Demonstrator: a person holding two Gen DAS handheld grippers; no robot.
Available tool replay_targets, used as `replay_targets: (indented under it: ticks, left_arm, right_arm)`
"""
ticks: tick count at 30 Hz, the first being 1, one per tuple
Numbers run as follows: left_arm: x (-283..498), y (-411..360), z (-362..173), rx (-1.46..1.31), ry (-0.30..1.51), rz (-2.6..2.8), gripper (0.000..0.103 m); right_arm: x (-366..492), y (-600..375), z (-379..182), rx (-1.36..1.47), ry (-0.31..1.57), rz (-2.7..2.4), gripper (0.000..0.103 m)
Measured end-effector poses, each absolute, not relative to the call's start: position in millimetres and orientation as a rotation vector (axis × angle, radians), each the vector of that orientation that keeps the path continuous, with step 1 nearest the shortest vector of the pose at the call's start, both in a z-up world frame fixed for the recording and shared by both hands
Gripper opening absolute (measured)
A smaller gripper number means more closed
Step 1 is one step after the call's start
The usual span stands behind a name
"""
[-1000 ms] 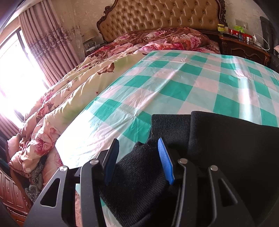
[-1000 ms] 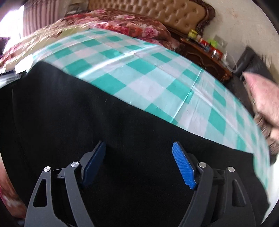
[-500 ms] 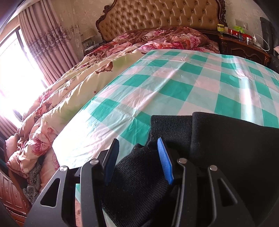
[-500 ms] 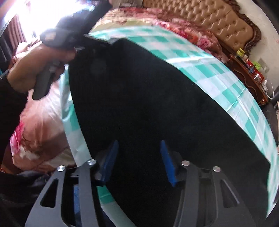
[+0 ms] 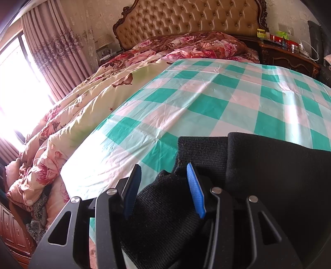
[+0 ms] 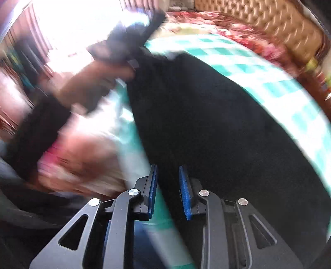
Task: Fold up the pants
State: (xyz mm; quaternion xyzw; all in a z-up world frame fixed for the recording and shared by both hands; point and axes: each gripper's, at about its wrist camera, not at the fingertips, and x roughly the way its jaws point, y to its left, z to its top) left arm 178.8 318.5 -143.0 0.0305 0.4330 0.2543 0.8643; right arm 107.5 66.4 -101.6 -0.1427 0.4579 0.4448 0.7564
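The black knit pants [image 5: 269,175] lie on the green-and-white checked sheet [image 5: 206,99] on the bed. My left gripper [image 5: 163,186] is shut on a bunched end of the pants at the sheet's left edge. In the blurred right wrist view the pants [image 6: 217,128] spread wide across the sheet [image 6: 269,82]. My right gripper [image 6: 167,190] has its blue pads close together around the near edge of the pants. The hand with the left gripper [image 6: 124,47] shows at the far end of the pants.
A floral quilt [image 5: 82,115] is piled along the left side of the bed, by the curtained window [image 5: 20,82]. A tufted headboard [image 5: 186,18] and pillows stand at the back. A dark nightstand [image 5: 289,55] with small items is at the back right.
My right gripper has swung left along the near edge of the pants and its fingers have closed from wide apart to narrow. My left gripper has hardly moved.
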Motion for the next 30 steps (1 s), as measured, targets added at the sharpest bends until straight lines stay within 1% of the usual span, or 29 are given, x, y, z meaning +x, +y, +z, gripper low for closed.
replay_targets:
  ticks: [1,2,3,4,6,8,11,13,15,17,19,21,22,25,28,30]
  left_arm:
    - [179.0,321.7,-142.5,0.037,0.908,0.520,0.046]
    - [178.3,326.4,-141.7,0.000,0.906,0.505,0.046]
    - [176.1,333.1,-139.7,-0.059,0.898,0.482,0.046]
    - [171.0,344.6,-135.6,-0.160,0.883,0.450,0.047]
    - [159.7,355.7,-129.1,-0.252,0.844,0.420,0.047]
    - [148.9,354.4,-119.1,-0.251,0.793,0.385,0.047]
    - [147.5,344.2,-113.0,-0.240,0.781,0.288,0.047]
    - [151.0,333.0,-109.7,-0.210,0.771,0.238,0.045]
    - [161.3,317.7,-111.4,-0.153,0.797,0.170,0.045]
    - [184.8,309.1,-131.0,-0.093,0.899,0.163,0.046]
    - [195.4,319.1,-141.6,-0.151,0.927,0.189,0.050]
    - [195.2,324.7,-136.0,-0.203,0.917,0.197,0.052]
    - [190.7,324.3,-129.1,-0.205,0.891,0.216,0.053]
    - [156.2,321.0,-105.6,-0.221,0.778,0.222,0.052]
    - [105.0,323.2,-95.4,-0.243,0.726,0.210,0.061]
    - [75.8,328.7,-94.0,-0.261,0.713,0.219,0.064]
  right_arm:
    - [115.5,63.2,-95.9,-0.291,0.978,0.934,0.044]
    - [126.0,60.9,-92.6,-0.295,0.954,0.861,0.066]
    - [139.4,58.7,-91.4,-0.311,0.932,0.763,0.072]
    - [151.7,57.3,-91.2,-0.318,0.928,0.701,0.072]
    - [182.7,51.5,-94.2,-0.287,0.962,0.598,0.072]
    - [205.8,48.2,-100.6,-0.267,0.981,0.555,0.072]
    - [225.8,47.1,-117.4,-0.334,0.992,0.463,0.072]
    - [235.7,41.4,-136.0,-0.362,1.049,0.376,0.069]
    - [230.2,37.6,-143.3,-0.380,1.012,0.385,0.071]
    - [225.8,39.4,-144.9,-0.407,0.987,0.382,0.072]
    - [227.7,37.5,-145.7,-0.396,0.985,0.380,0.073]
    - [229.6,33.2,-144.7,-0.372,0.989,0.389,0.076]
    - [230.4,30.6,-143.8,-0.357,0.991,0.396,0.076]
    - [225.7,26.3,-136.5,-0.310,0.983,0.414,0.077]
    - [208.1,19.2,-124.8,-0.211,0.977,0.485,0.082]
    - [189.9,19.8,-118.6,-0.184,0.956,0.526,0.085]
